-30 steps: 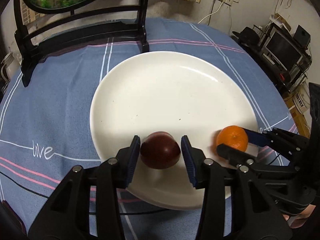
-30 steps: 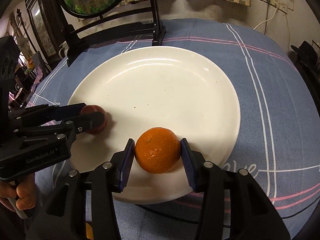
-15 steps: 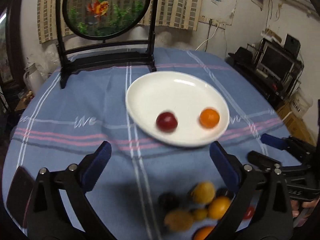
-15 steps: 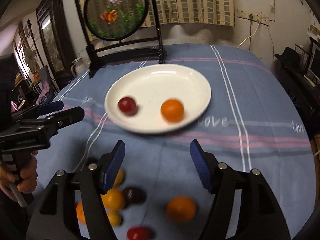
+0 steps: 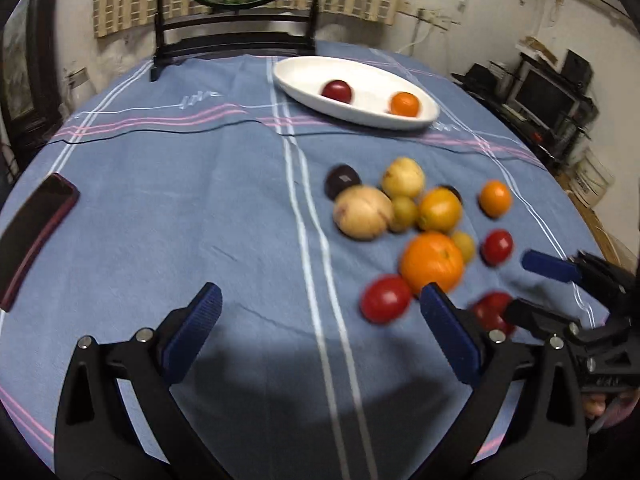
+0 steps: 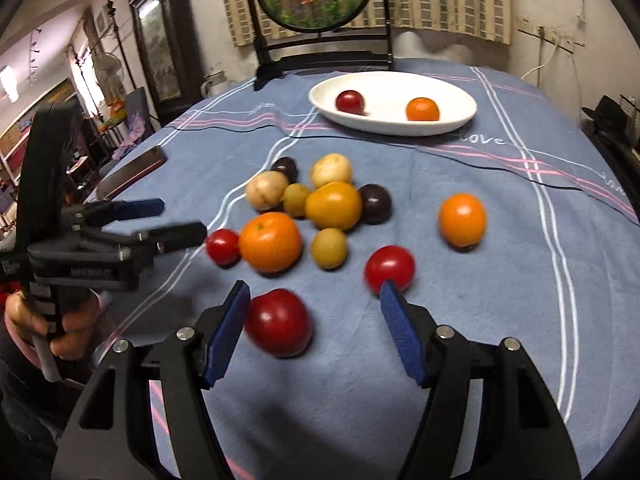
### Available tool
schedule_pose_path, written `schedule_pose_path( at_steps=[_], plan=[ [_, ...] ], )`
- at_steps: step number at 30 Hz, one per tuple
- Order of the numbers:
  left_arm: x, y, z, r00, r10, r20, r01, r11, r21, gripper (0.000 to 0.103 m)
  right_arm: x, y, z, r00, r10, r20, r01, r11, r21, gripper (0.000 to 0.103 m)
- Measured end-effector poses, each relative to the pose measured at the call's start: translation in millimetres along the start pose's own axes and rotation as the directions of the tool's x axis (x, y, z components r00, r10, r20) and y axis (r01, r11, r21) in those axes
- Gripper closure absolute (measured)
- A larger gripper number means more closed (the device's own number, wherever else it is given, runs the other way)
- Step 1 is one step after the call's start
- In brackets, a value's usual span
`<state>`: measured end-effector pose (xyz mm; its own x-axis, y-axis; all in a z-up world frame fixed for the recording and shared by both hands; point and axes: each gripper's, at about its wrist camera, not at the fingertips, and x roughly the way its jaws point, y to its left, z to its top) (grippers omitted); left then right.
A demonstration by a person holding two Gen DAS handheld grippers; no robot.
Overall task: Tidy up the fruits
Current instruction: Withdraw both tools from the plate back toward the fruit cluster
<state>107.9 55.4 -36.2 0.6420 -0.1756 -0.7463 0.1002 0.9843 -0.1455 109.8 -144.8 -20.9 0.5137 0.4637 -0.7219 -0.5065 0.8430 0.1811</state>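
Done: dark red plum and small orange mandarin on white oval plate at 12 o'clock | Left: loose fruit heap on blue cloth | left gripper and right gripper jaws apart, empty

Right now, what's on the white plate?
Two fruits lie on the white plate: a dark red one and a small orange, apart from each other. The plate's near rim hides their undersides.

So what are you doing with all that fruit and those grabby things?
A person is sorting fruit with a tool in each hand. The white plate already holds a dark red fruit and a small orange. Both tools are open and hold nothing: the left tool over bare blue cloth, the right tool above a red fruit at the near edge of the loose pile.
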Motion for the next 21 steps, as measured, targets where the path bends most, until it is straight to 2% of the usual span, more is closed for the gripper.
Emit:
schedule_pose_path(
  at_steps=[3,4,8,12,14,21],
  plan=[
    [-5.1,-7.3,-4.5,0.999,-0.021,0.027,0.02,0.999,0.046,0.002,3.7,4.0,-3.7,0.999,0.033,0.004,-0.033,0.999,-0.007,0.035],
    [-6.9,-9.3,-5.3,0.998,-0.041,0.039,0.039,0.997,0.064,0.002,7.1,5.1,-4.7,0.999,0.031,-0.008,-0.031,1.0,-0.006,0.035],
    [-4.5,-12.0,-4.8,0.999,-0.042,0.032,0.04,0.996,0.076,0.002,10.3,11.2,-6.7,1.0,0.011,-0.022,-0.011,1.0,-0.024,0.035],
    [-6.3,-9.4,-6.0,0.997,-0.064,0.041,0.061,0.996,0.067,0.002,10.0,15.6,-7.6,1.0,0.009,-0.014,-0.01,0.999,-0.046,0.035],
    [-5.0,-7.8,-5.8,0.997,-0.069,0.035,0.067,0.996,0.057,0.002,9.8,17.1,-7.9,1.0,0.012,-0.011,-0.013,0.998,-0.057,0.043],
    [-4.0,-5.5,-4.9,0.997,-0.075,0.033,0.074,0.996,0.044,0.002,15.5,18.8,-9.1,0.999,0.007,-0.038,-0.01,0.997,-0.071,0.046]
  ],
)
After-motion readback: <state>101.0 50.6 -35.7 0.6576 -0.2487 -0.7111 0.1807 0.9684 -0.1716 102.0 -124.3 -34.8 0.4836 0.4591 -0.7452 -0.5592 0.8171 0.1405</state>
